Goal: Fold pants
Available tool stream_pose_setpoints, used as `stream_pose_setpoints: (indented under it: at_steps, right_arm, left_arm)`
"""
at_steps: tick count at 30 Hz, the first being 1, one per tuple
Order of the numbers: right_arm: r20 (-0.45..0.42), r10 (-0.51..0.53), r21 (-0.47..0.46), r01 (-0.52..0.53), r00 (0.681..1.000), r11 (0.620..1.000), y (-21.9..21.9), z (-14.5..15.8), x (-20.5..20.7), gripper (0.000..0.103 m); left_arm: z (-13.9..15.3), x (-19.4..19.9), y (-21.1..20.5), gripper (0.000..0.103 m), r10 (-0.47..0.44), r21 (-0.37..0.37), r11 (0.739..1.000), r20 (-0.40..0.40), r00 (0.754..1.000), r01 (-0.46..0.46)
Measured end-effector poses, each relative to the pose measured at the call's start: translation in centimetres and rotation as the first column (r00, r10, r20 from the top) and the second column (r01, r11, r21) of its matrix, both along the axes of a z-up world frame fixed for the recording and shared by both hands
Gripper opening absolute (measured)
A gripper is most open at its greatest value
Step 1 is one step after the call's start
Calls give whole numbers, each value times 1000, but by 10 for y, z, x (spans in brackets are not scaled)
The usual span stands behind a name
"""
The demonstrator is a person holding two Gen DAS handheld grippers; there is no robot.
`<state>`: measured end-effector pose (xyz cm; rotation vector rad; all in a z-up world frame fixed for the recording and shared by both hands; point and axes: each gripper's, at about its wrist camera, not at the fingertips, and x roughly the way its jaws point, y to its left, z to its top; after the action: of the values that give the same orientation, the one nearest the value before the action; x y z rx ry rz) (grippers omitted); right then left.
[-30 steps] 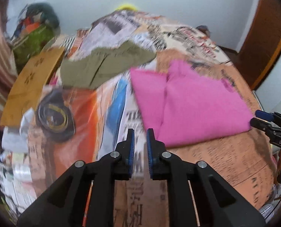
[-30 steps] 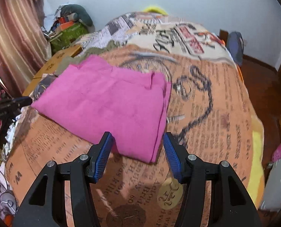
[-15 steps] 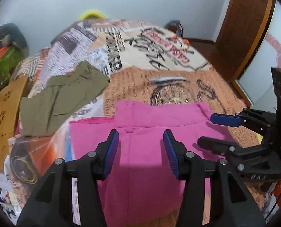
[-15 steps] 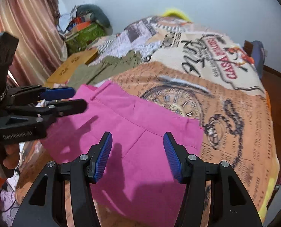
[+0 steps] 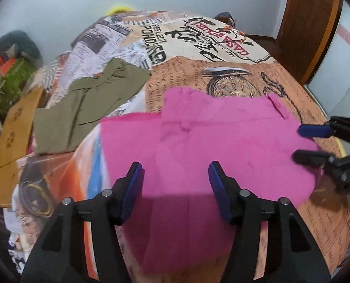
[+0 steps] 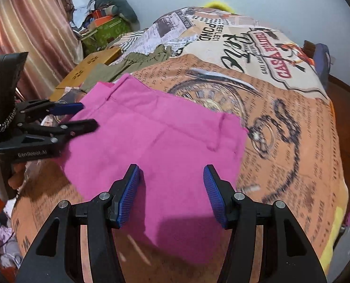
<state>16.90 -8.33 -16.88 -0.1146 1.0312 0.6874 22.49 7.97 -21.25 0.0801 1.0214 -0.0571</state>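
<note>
The pink pants [image 5: 205, 141] lie folded flat on the printed bedspread [image 5: 222, 59], waistband toward the far side; they also show in the right wrist view [image 6: 156, 146]. My left gripper [image 5: 176, 172] is open and empty, held over the near left part of the pants. It shows in the right wrist view [image 6: 85, 115] at the pants' left edge. My right gripper [image 6: 171, 176] is open and empty over the near right part of the pants. It shows in the left wrist view [image 5: 300, 141] at the pants' right edge.
Olive green pants [image 5: 87, 108] lie folded on the bed to the far left. A cardboard piece [image 5: 14, 127] sits at the bed's left edge. Clutter and a green bag [image 6: 104, 33] stand by the curtain [image 6: 33, 35]. A wooden door [image 5: 309, 23] is at right.
My left gripper opened from nearly shut a second ago and swung right over the pink pants. Both grippers have moved in closer above the pants.
</note>
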Motion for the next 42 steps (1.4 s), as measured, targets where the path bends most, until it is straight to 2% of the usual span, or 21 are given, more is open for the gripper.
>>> stream_pose_setpoints:
  at_steps: [8, 12, 16, 18, 20, 22, 26, 33, 39, 42]
  right_arm:
    - [-36, -93, 11, 93, 995, 996, -41, -3, -18, 52]
    - [-58, -118, 17, 119, 991, 993, -54, -5, -24, 52]
    - [-29, -131, -18, 131, 991, 991, -57, 1, -26, 52]
    - [-17, -142, -3, 142, 990, 990, -61, 8, -24, 52]
    - [-7, -153, 17, 153, 988, 988, -63, 14, -20, 52]
    - [3, -158, 29, 158, 987, 987, -62, 18, -15, 52]
    - [-2, -162, 45, 162, 987, 986, -55, 13, -3, 58]
    - [-113, -156, 69, 165, 981, 984, -47, -22, 23, 58]
    - [-219, -155, 153, 191, 963, 970, -50, -39, 45, 60]
    - [-225, -146, 166, 186, 963, 969, -47, -41, 52, 62]
  left_arm:
    - [5, -37, 22, 59, 54, -18, 998, -6, 999, -54]
    - [1, -53, 32, 64, 79, -10, 997, -17, 997, -79]
    - [2, -60, 46, 64, 103, -27, 994, -30, 994, -104]
    - [7, -62, 52, 64, 117, -34, 993, -25, 993, -117]
    - [13, -59, 55, 64, 118, -49, 992, -15, 993, -118]
    - [16, -55, 56, 69, 112, -71, 991, -14, 994, -112]
    - [12, -34, 52, 72, 95, -130, 987, -29, 995, -98]
    - [-6, -4, 50, 73, 85, -244, 964, -85, 993, -104]
    - [-14, 14, 49, 76, 71, -283, 954, -101, 992, -97]
    - [-18, 22, 49, 77, 66, -305, 947, -108, 992, -97]
